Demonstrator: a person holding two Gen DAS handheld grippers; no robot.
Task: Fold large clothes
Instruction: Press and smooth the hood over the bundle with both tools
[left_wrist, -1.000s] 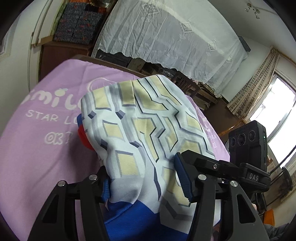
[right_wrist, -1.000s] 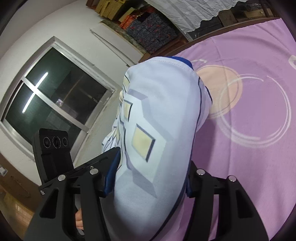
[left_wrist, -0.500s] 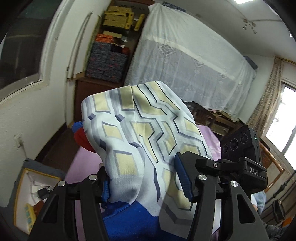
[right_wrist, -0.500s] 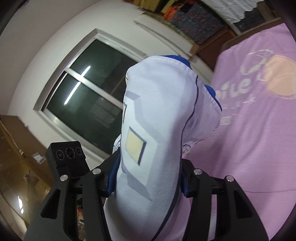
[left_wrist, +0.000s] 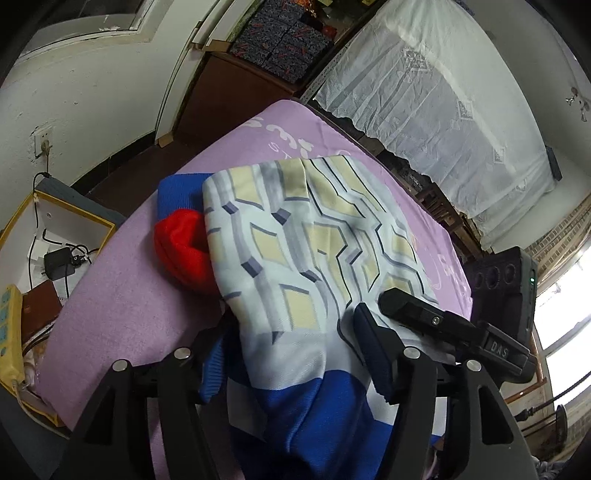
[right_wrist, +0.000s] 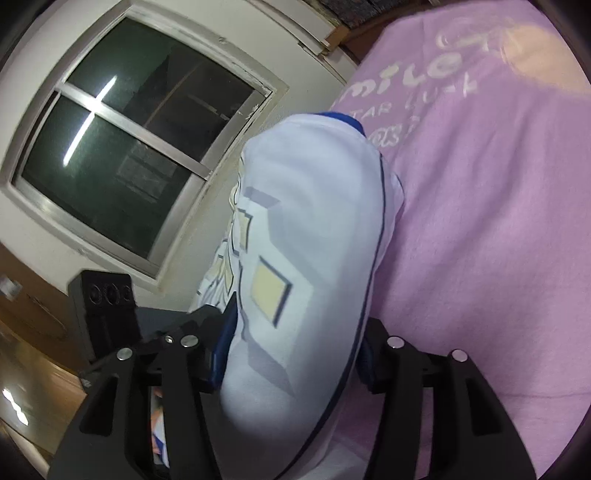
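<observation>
My left gripper (left_wrist: 295, 354) had just been widening around the white geometric-patterned garment with blue and red trim (left_wrist: 306, 243), fabric hiding its pads; my right gripper (right_wrist: 295, 350) clamped the same cloth above the lilac printed blanket (right_wrist: 498, 221).

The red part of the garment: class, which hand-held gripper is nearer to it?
Left. The red part bulges just ahead of the left hand-held gripper, beside the patterned fabric between its fingers. The right hand-held gripper view shows no red.
</observation>
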